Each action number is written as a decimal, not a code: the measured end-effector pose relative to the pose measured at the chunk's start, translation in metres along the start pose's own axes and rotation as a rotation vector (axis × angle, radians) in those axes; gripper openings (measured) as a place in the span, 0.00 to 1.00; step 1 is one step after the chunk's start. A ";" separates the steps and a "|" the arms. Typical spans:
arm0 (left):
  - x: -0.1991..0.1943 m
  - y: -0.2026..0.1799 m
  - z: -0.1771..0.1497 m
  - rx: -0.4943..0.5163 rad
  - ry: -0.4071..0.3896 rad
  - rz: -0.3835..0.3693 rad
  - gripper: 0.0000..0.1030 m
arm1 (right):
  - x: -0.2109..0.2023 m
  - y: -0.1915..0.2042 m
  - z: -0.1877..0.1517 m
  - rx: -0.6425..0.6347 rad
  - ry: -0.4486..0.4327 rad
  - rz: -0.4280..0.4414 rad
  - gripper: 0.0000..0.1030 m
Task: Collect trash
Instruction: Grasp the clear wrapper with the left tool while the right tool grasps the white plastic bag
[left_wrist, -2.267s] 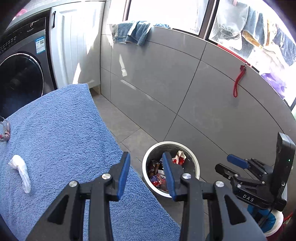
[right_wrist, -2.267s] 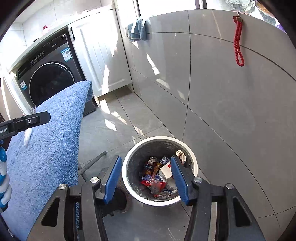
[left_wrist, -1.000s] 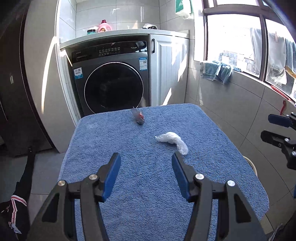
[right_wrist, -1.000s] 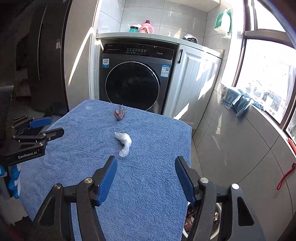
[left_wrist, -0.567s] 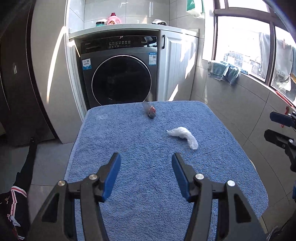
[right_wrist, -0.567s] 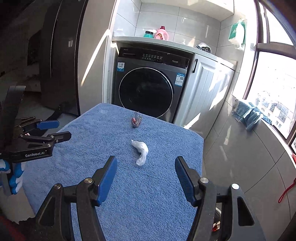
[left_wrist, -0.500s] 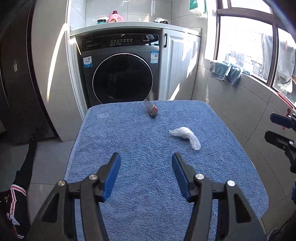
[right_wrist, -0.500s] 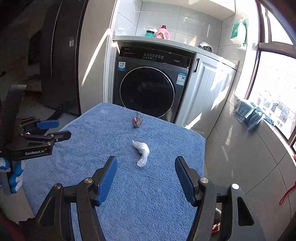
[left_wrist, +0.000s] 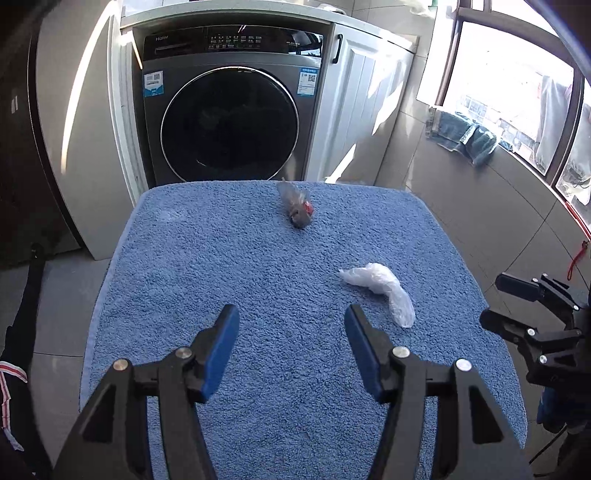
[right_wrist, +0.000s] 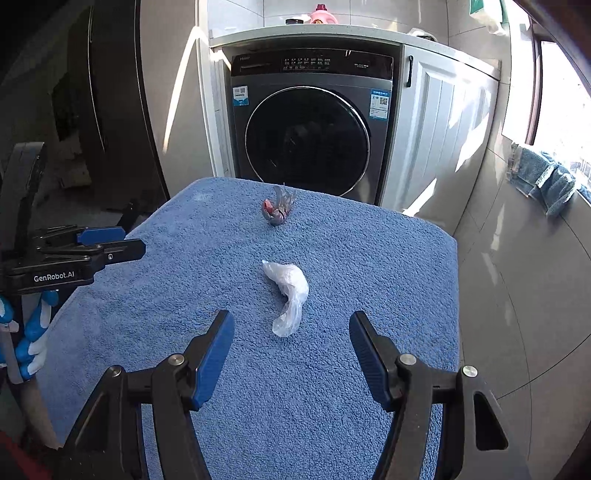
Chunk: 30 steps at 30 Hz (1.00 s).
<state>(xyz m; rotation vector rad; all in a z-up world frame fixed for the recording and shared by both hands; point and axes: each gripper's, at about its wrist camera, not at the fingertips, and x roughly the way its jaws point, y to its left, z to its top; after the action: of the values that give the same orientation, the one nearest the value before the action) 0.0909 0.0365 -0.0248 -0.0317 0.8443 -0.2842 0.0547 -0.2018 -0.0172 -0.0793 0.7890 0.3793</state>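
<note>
The left gripper (left_wrist: 290, 332) hangs over the near part of the blue towel (left_wrist: 221, 277) that covers the table, its fingers apart with nothing between them; the jaws are opening slightly at this moment. In the left wrist view the line between these fingers runs toward the far edge of the towel, where a small grey-and-red wrapper (left_wrist: 297, 210) lies, well ahead and a little right of centre. To the right of that line, near the right finger but outside the jaws, lies the crumpled clear plastic bag (left_wrist: 376, 284). Its long axis runs from its fuller far-left end to a thin tail at near right. At the right edge of this view the right gripper (left_wrist: 496, 302) shows from the side. In the right wrist view the right gripper (right_wrist: 291, 332) also has its fingers apart and empty. Here the bag (right_wrist: 290, 291) lies directly ahead, centred between the fingers, and its tail almost reaches the line between the fingertips; its long axis runs roughly along the approach direction. The wrapper (right_wrist: 277, 210) lies farther on, near the far edge. Judged from both views, the right gripper is the better aligned for the bag: a short advance and descent would place the tail between its fingers. The left gripper would need a sideways shift for the bag but points fairly toward the wrapper.
</note>
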 end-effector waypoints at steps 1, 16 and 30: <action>0.010 -0.001 0.007 -0.002 0.007 -0.011 0.56 | 0.009 -0.003 0.000 0.007 0.008 0.012 0.60; 0.163 -0.008 0.088 0.011 0.051 -0.014 0.55 | 0.105 -0.024 0.020 0.032 0.071 0.125 0.60; 0.197 0.013 0.083 -0.045 0.083 -0.054 0.16 | 0.130 -0.016 0.003 0.017 0.135 0.153 0.26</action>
<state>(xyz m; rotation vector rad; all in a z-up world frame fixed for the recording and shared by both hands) 0.2789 -0.0096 -0.1158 -0.0854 0.9335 -0.3191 0.1465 -0.1765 -0.1080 -0.0291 0.9342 0.5161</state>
